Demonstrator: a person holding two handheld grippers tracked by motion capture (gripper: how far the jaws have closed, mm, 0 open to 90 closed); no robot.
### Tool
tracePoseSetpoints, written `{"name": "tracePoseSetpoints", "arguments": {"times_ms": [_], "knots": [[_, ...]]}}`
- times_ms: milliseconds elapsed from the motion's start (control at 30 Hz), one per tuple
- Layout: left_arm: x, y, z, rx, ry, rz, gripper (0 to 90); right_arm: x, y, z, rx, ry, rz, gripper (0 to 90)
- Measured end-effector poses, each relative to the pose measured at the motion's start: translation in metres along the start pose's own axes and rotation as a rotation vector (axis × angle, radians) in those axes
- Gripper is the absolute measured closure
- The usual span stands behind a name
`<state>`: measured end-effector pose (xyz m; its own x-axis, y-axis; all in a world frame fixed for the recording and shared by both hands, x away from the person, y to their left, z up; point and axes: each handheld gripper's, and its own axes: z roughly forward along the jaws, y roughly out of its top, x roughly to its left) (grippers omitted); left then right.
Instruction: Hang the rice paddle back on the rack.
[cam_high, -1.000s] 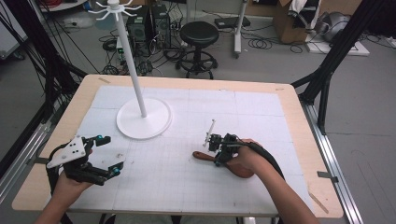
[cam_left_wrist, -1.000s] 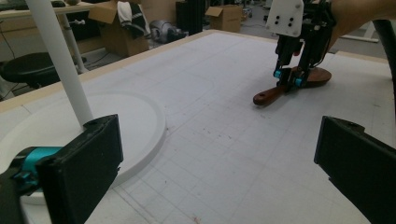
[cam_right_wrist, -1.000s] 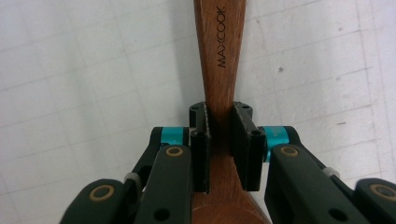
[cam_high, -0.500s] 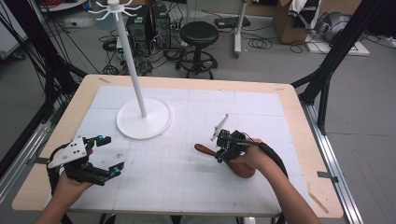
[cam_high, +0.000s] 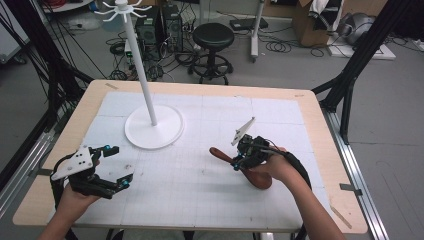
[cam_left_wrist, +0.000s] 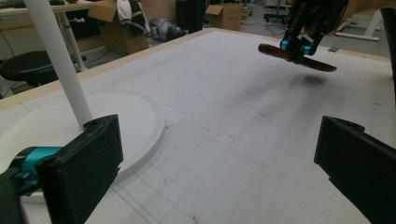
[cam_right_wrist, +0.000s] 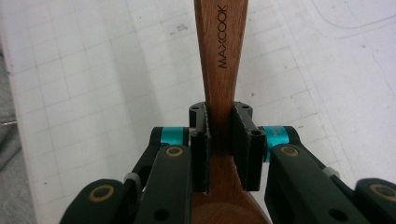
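High view: we see a pale wooden table (cam_high: 320, 130) covered by a white gridded mat (cam_high: 200, 165), with a person's forearms coming in from the bottom edge. At the right, the right gripper (cam_high: 239, 161) holds a brown wooden spoon (cam_high: 250, 172), its handle pointing left toward the middle of the mat and its wider end under the hand. In the left gripper view the spoon (cam_left_wrist: 299, 58) hangs above the mat with a soft shadow beneath it, so we judge it lifted clear of the surface.

Right gripper view shows the two black jaws pressed against both sides of the spoon's (cam_right_wrist: 222, 56) narrow neck, pinching it firmly; the handle, printed with a brand name, runs straight ahead away from the camera.

At the left, the left gripper (cam_high: 112, 165) rests low near the table's front corner. Its jaws are spread wide with nothing between them, as the left gripper view confirms.

Toward the back left stands a white rack (cam_high: 142, 75): a tall pole on a round flat base, with small hooks at the top. It is well apart from the spoon.

As far as we can judge, the pickup is done. What seems left is carrying the spoon to its destination, possibly the rack, and letting go.
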<state>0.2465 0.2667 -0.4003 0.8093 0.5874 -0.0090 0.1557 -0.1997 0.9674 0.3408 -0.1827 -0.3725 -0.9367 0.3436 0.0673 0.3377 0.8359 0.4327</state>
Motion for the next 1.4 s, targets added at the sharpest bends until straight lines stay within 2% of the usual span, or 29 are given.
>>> {"name": "tracePoseSetpoints", "arguments": {"times_ms": [100,600,733,933,1067,1400], "knots": [[0.000,0.000,0.000,0.002,0.000,0.001,1.8,0.001,0.000,-0.003,-0.023,-0.015,-0.003,78.5],[-0.001,0.000,0.000,0.000,0.000,-0.001,1.7,0.002,0.003,-0.017,-0.143,-0.014,0.005,78.5],[-0.001,0.000,0.001,-0.001,0.000,0.000,1.8,0.001,0.005,-0.022,-0.212,-0.008,0.017,78.5],[-0.001,0.000,0.001,0.000,-0.002,-0.001,1.8,0.000,0.007,-0.025,-0.257,0.004,0.019,78.4],[-0.001,0.000,0.001,0.000,-0.001,-0.003,1.8,0.000,0.008,-0.027,-0.283,-0.009,0.021,78.4],[0.000,0.000,0.000,-0.003,-0.002,-0.003,1.7,-0.001,0.013,-0.030,-0.349,-0.001,0.030,78.4]]}}
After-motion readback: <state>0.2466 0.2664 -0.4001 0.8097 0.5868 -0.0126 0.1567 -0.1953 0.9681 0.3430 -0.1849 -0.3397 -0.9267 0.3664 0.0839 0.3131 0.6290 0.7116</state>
